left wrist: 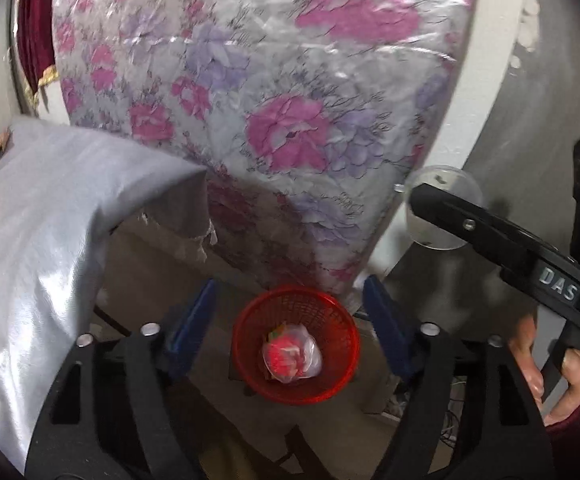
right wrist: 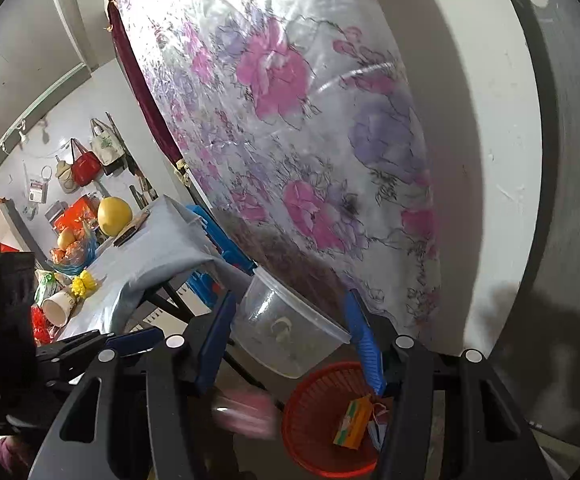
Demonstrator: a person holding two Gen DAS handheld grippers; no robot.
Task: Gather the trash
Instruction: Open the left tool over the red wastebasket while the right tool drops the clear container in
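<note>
While both grippers hang over the floor, the left-wrist view shows a grey tablecloth (left wrist: 42, 216) at left, the left gripper (left wrist: 290, 316) at lower centre with blue fingers (left wrist: 194, 320) spread and nothing between them, and a red mesh basket (left wrist: 246, 344) below holding a clear bag of pink trash (left wrist: 292, 356). In the right-wrist view, the right gripper (right wrist: 290, 332) at lower centre pinches a clear plastic container (right wrist: 282, 328), tilted, above and left of the basket (right wrist: 310, 432) at lower right.
</note>
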